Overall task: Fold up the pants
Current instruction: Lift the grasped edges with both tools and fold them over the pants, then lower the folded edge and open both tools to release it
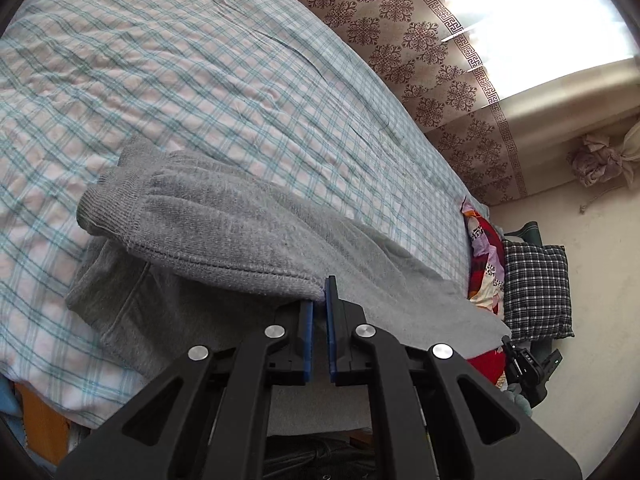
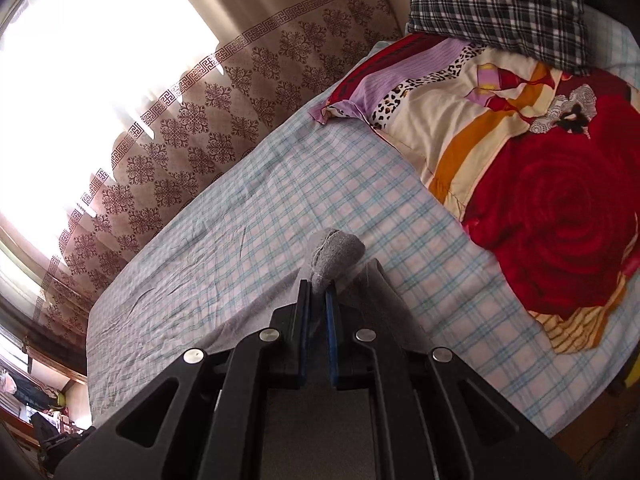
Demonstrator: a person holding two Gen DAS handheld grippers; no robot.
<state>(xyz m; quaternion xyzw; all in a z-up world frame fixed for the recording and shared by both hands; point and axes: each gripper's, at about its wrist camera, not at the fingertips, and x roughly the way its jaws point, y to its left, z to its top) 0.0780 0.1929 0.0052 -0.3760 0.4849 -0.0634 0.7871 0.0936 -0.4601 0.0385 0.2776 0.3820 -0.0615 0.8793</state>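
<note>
Grey knit pants (image 1: 208, 224) lie on the checked bed sheet (image 1: 200, 80). My left gripper (image 1: 319, 296) is shut on the stitched hem of a ribbed cuff, which is lifted and drawn over the rest of the pants lying flat below. In the right wrist view my right gripper (image 2: 319, 290) is shut on a bunched grey piece of the pants (image 2: 334, 256) that sticks up past the blue pads; more grey cloth hangs beneath the fingers. The other gripper's black body (image 1: 528, 368) shows at the bed's right edge in the left wrist view.
A red floral quilt (image 2: 560, 208) and a dark plaid pillow (image 2: 500, 4) lie at one end of the bed. A patterned curtain (image 2: 192, 120) hangs along the far side under a bright window. The floor (image 1: 592, 300) lies beyond the bed.
</note>
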